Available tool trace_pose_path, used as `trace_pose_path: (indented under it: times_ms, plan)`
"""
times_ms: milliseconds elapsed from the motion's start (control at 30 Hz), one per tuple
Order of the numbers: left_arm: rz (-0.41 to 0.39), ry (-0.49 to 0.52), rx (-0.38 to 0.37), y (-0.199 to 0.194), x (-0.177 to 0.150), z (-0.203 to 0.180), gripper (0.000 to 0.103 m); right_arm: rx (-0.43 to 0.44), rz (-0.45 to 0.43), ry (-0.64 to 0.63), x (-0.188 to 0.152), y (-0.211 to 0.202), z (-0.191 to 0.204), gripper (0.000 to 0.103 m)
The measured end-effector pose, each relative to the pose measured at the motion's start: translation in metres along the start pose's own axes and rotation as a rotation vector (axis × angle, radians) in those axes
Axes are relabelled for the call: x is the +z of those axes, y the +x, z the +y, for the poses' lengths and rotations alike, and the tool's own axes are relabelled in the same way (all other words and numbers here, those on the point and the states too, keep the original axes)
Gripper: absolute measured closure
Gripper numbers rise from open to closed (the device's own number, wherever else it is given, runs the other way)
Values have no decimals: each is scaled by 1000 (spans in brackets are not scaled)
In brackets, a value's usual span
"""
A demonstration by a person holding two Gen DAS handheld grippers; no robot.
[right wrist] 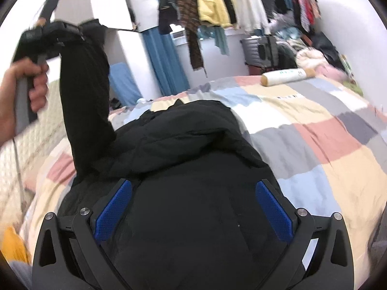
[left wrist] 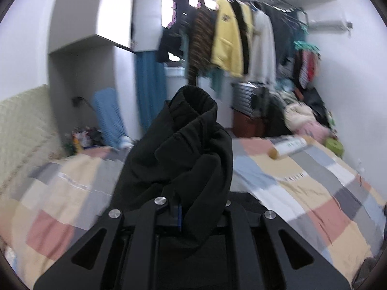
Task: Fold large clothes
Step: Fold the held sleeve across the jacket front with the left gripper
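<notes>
Patchwork bed; left tongs raised, gripping black garment sleeve.

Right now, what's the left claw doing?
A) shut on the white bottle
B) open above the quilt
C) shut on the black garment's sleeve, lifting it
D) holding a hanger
C: the left claw is clamped on the sleeve end of the black garment, raised off the patchwork quilt; the white bottle lies untouched.

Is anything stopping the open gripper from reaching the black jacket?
Nothing visible. The right gripper is open right over the black jacket on the patchwork quilt. The left gripper holds its sleeve up.
</notes>
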State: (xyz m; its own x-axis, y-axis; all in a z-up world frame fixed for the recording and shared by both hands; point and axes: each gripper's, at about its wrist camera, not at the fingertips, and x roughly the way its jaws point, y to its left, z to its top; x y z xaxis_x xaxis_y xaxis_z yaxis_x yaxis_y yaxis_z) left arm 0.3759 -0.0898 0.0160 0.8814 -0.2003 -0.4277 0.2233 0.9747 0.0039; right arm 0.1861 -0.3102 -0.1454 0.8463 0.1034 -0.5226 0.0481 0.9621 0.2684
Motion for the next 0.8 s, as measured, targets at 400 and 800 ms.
trace_pose_path:
  times_ms: [400,800]
  plan:
    - [236,117,-136,102,-114,-99,91,-55,-18,58,1,11,-22,0]
    - [310,166,-128,151,-150,-112,91,-68,31,103,0,44,-42,0]
